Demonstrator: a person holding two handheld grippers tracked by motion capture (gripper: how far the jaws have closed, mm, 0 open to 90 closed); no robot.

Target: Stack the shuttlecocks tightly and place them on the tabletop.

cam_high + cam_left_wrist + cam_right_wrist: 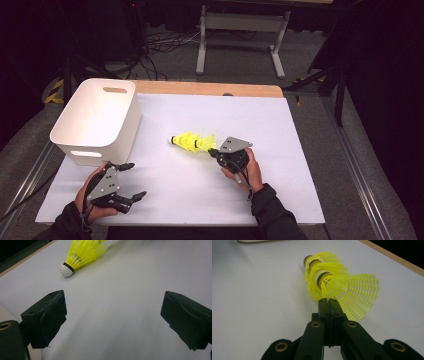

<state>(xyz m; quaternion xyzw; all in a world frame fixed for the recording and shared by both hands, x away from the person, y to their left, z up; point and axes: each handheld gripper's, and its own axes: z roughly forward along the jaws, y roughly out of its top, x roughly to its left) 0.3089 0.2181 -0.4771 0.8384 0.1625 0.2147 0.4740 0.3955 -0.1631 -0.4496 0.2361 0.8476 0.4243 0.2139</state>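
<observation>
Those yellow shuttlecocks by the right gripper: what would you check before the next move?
1. Right gripper pinching the shuttlecocks' skirt edge: ok, jaws closed on it.
2. Shuttlecocks nested together: ok, three corks in a row.
3. Grip firm enough to lift all: cannot tell.
4. Left gripper free: ok, jaws wide apart, nothing between.
5. White bin upright and open: ok.
6. Way across the table to the bin: ok.
</observation>
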